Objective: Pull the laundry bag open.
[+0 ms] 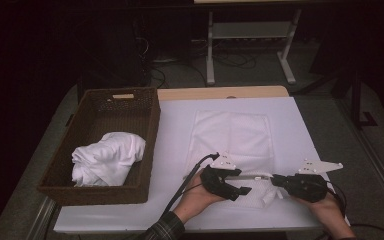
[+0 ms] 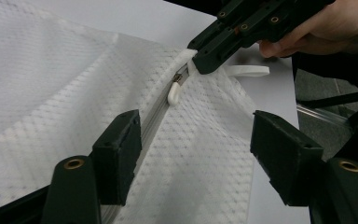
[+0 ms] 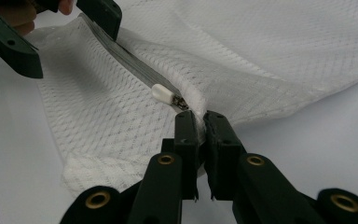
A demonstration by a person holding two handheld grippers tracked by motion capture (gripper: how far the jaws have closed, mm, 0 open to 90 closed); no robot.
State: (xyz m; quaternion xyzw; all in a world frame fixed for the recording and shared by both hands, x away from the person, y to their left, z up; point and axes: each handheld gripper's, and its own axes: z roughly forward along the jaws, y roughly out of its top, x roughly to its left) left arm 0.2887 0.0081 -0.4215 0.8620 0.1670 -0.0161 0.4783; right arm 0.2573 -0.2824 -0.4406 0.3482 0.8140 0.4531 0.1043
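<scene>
A white mesh bag [image 1: 230, 135] with a grey zipper lies flat on the white table [image 1: 172, 150]. My right gripper [image 3: 201, 123] is shut on the bag's edge right at the zipper's end, just past the white zipper pull [image 3: 162, 93]. In the high view it sits at the bag's near right corner [image 1: 274, 180]. My left gripper [image 2: 196, 135] is open and straddles the zipper line a little short of the zipper pull [image 2: 174, 93], with mesh between the jaws and the pads clear of it. In the high view the left gripper [image 1: 244, 181] faces the right one closely.
A dark wicker basket [image 1: 147, 135] stands at the table's left and holds a bundled white cloth [image 1: 107, 157]. A white loop strap [image 2: 249, 71] sticks out by the right gripper. The table's near edge runs just under both hands. A desk frame [image 1: 250, 45] stands on the floor beyond.
</scene>
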